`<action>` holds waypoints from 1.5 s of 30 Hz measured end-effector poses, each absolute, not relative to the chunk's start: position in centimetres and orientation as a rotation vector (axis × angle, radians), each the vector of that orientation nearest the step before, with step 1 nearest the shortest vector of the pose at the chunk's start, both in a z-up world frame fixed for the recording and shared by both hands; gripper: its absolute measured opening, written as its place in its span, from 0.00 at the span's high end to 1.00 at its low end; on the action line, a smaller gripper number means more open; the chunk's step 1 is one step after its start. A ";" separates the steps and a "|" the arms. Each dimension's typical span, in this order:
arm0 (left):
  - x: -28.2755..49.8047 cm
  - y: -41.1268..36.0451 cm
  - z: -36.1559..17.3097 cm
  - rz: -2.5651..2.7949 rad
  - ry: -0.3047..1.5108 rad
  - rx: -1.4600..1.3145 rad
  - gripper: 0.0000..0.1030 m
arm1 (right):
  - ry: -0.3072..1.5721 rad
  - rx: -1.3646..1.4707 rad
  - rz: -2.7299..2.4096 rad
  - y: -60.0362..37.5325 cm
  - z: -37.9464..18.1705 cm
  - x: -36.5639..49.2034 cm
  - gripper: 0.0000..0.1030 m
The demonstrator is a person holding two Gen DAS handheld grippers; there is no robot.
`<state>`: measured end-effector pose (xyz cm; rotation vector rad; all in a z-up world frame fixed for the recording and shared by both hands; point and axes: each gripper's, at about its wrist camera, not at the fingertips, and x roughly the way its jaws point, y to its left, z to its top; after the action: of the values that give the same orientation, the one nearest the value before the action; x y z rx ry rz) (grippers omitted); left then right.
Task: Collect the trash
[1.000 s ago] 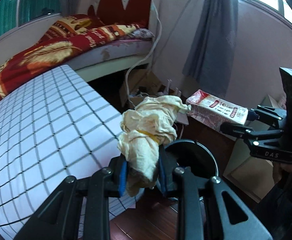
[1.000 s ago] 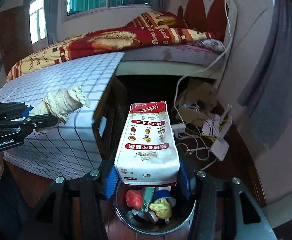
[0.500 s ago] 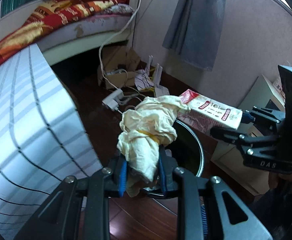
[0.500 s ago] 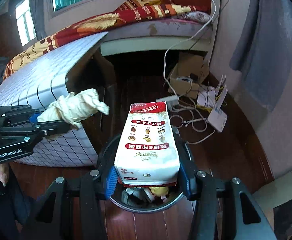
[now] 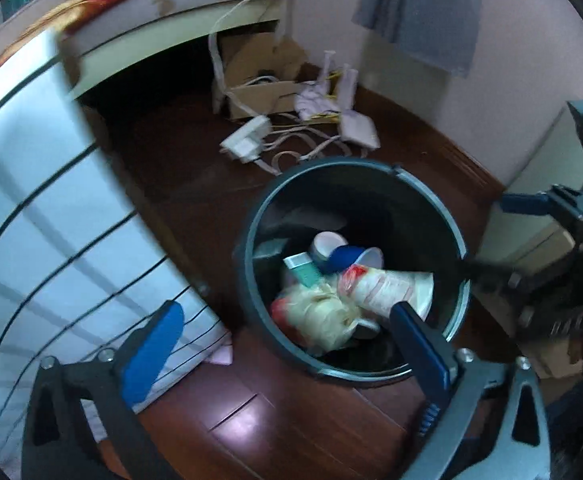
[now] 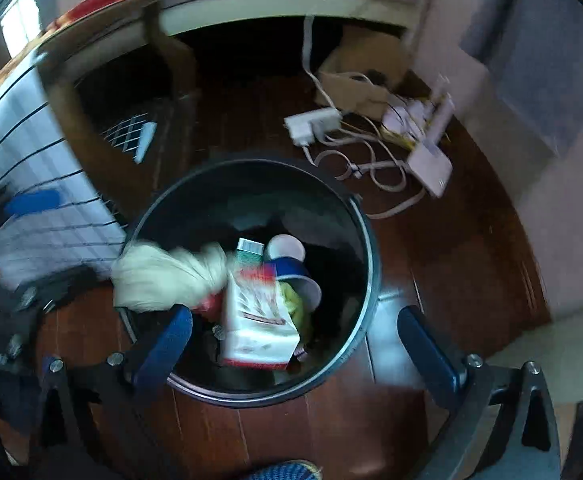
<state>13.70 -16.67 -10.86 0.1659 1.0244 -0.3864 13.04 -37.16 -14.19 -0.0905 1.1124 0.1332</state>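
Observation:
A round black trash bin [image 5: 251, 240] [image 6: 365, 248] stands on the dark wood floor. My left gripper [image 5: 287, 340] is open and empty above its near rim. My right gripper [image 6: 295, 336] is open and empty above the bin. The crumpled cream cloth [image 5: 319, 316] [image 6: 163, 272] lies in the bin, blurred at the rim in the right wrist view. The red and white food bag [image 6: 257, 320] [image 5: 379, 288] lies inside among a blue cup [image 6: 291, 270] and a teal carton [image 5: 303, 270].
A table with a white checked cloth [image 5: 43, 248] [image 6: 23, 168] stands left of the bin. A power strip [image 5: 247, 140] [image 6: 311, 124], cables, a white router [image 6: 431, 164] and a cardboard box [image 5: 259, 76] lie behind it. A bed is at the back.
Both grippers tilted down over the bin and opened. The cloth dropped from the left gripper and the food bag from the right gripper into the bin.

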 end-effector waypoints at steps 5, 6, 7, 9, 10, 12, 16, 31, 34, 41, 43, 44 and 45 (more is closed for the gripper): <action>12.2 -13.1 -10.3 -0.269 0.973 0.066 0.00 | 1.059 -0.057 0.123 -37.5 -13.4 12.5 0.00; 12.0 -12.8 -10.3 -0.256 0.967 0.062 0.00 | 1.055 -0.057 0.128 -37.3 -13.4 12.5 0.00; 11.8 -12.6 -10.1 -0.247 0.959 0.062 0.00 | 1.048 -0.059 0.140 -36.8 -13.3 12.2 0.00; 11.6 -12.3 -9.7 -0.239 0.950 0.060 0.00 | 1.043 -0.083 0.156 -35.7 -13.3 11.9 0.00; 11.6 -12.2 -9.4 -0.239 0.944 0.057 0.00 | 1.038 -0.101 0.161 -35.0 -13.2 11.7 0.00; 11.3 -12.1 -8.4 -0.240 0.920 0.055 0.00 | 1.018 -0.120 0.177 -33.8 -12.7 11.5 0.00; 10.8 -12.0 -7.0 -0.238 0.885 0.058 0.00 | 0.979 -0.127 0.188 -32.2 -11.2 10.9 0.00; 5.4 -8.5 -0.7 -0.210 0.778 0.069 0.00 | 0.870 -0.143 0.175 -27.2 -2.8 5.5 0.00; 4.3 -8.0 0.9 -0.202 0.754 0.064 0.00 | 0.848 -0.142 0.168 -26.5 -1.0 4.4 0.00; 1.2 -7.0 4.4 -0.192 0.678 0.071 0.00 | 0.785 -0.127 0.137 -25.8 3.8 1.6 0.00; 0.3 -6.7 5.2 -0.182 0.662 0.077 0.00 | 0.765 -0.134 0.128 -25.6 5.3 0.5 0.00; -0.2 -6.5 5.6 -0.175 0.658 0.076 0.00 | 0.758 -0.133 0.128 -25.6 5.7 0.1 0.00; -0.6 -6.3 5.9 -0.172 0.656 0.071 0.00 | 0.748 -0.134 0.131 -25.4 6.5 -0.6 0.00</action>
<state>-0.58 -6.31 5.94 0.0705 0.6558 -0.1720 -0.60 -25.41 6.54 -0.1341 0.7477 0.1314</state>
